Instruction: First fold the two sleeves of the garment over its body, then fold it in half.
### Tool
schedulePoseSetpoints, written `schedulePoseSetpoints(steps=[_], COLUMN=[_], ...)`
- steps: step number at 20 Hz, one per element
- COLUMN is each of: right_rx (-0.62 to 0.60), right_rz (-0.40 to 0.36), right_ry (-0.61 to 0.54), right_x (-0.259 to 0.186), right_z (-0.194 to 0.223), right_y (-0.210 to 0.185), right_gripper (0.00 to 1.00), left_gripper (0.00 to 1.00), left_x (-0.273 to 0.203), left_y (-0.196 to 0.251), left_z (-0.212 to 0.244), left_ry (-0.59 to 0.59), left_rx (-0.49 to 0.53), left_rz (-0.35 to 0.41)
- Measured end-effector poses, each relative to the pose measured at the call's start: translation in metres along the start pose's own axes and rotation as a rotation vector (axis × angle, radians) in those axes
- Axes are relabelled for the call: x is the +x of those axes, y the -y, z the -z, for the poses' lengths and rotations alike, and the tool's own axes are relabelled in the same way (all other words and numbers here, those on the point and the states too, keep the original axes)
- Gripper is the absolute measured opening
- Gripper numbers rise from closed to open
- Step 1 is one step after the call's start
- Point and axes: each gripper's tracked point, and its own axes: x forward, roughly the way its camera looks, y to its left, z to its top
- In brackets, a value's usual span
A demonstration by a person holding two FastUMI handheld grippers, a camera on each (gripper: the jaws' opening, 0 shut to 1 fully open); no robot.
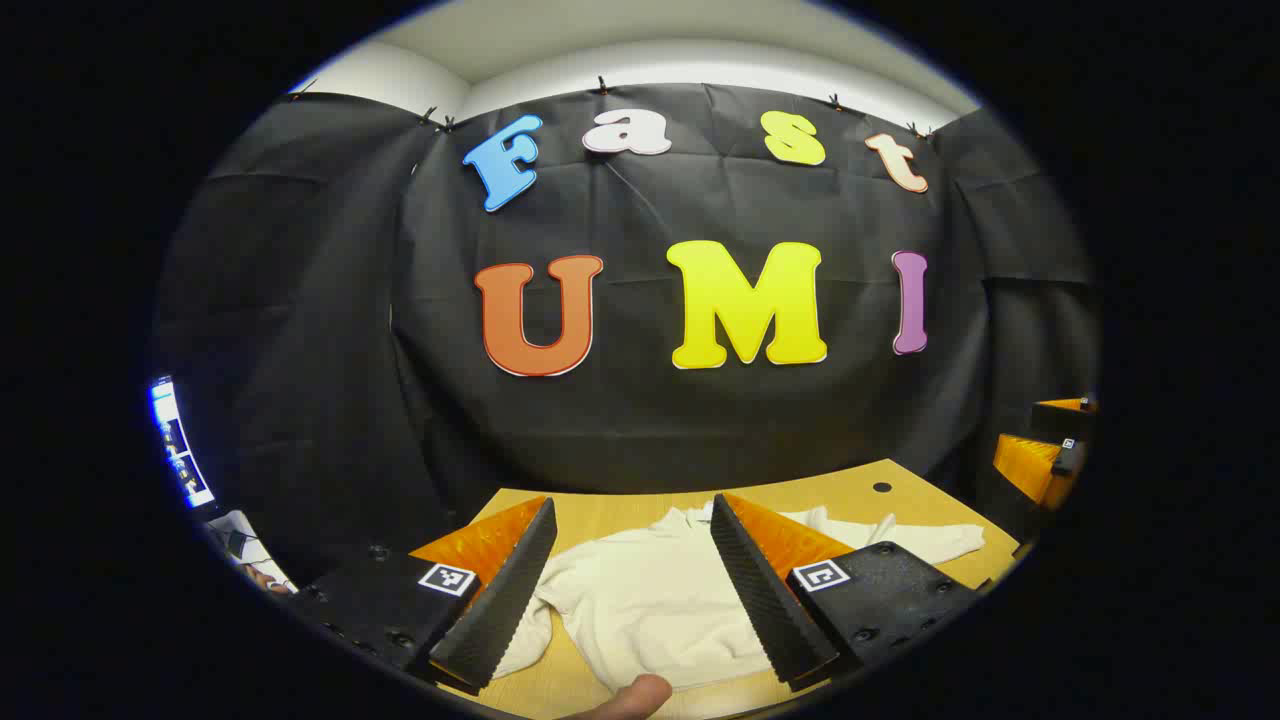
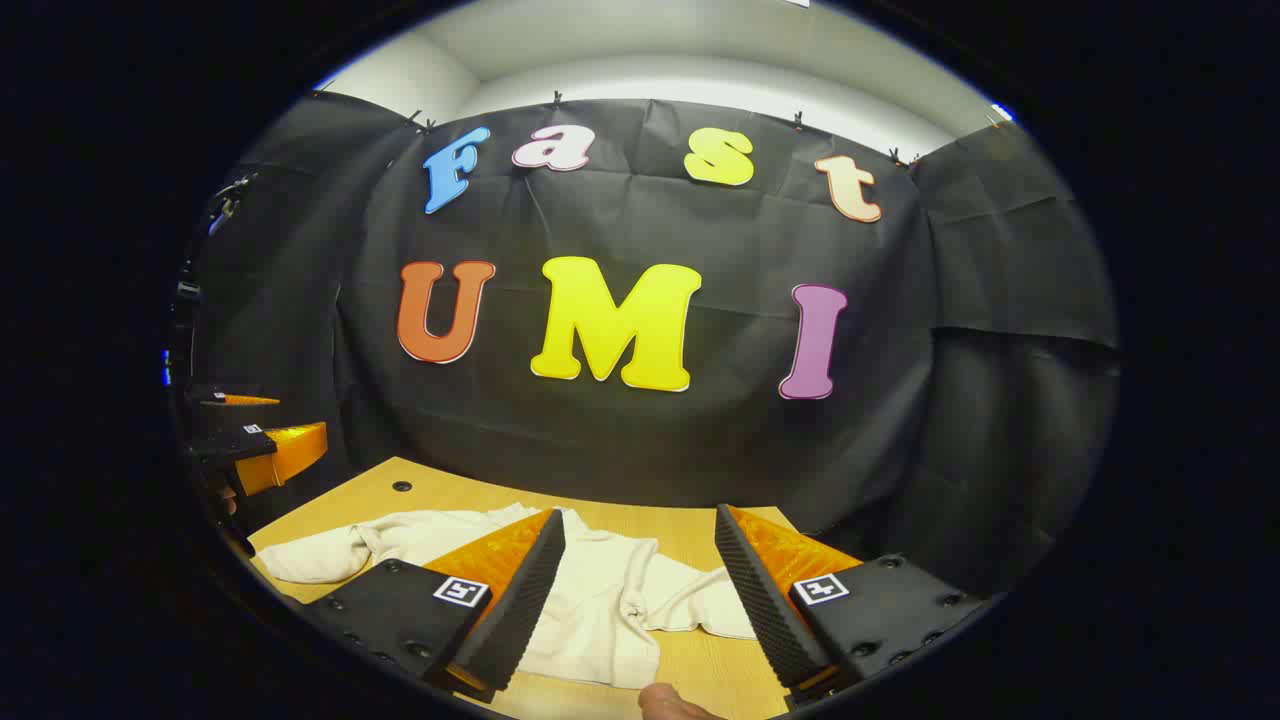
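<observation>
A cream long-sleeved garment lies spread and rumpled on the wooden table. One sleeve stretches out to the right. My left gripper hovers open above the garment's body with nothing between its fingers. In the right gripper view the garment lies below my right gripper, which is open and holds nothing. One sleeve runs off to the left and the other is bunched on the right. Each gripper shows farther off at the edge of the other's view: the right one, the left one.
The table ends at the black cloth wall behind it. A small round hole sits near its far corner. A lit screen stands off to the left. A fingertip pokes in at the bottom.
</observation>
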Motion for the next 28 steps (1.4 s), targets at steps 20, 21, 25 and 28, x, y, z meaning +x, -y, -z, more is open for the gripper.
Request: schedulePoseSetpoints(steps=[20, 21, 25, 28], right_rx=[0.020, 0.027, 0.071, 0.067], right_rz=[-0.005, -0.001, 0.104, 0.200], right_ry=[0.013, 0.006, -0.058, -0.113], right_x=[0.055, 0.059, 0.080, 0.098], right_z=[0.001, 0.006, 0.050, 0.091], right_y=[0.037, 0.044, 0.100, 0.155], right_gripper=[0.94, 0.94, 0.94, 0.94], left_gripper=[0.99, 0.99, 0.99, 0.99], left_x=[0.035, 0.035, 0.037, 0.034], left_y=[0.033, 0.039, 0.048, 0.057], left_z=[0.000, 0.000, -0.003, -0.003], left_ry=[0.000, 0.007, 0.041, 0.049], left_rx=[-0.017, -0.020, 0.002, 0.038], left_rz=[0.014, 0.033, 0.030, 0.007])
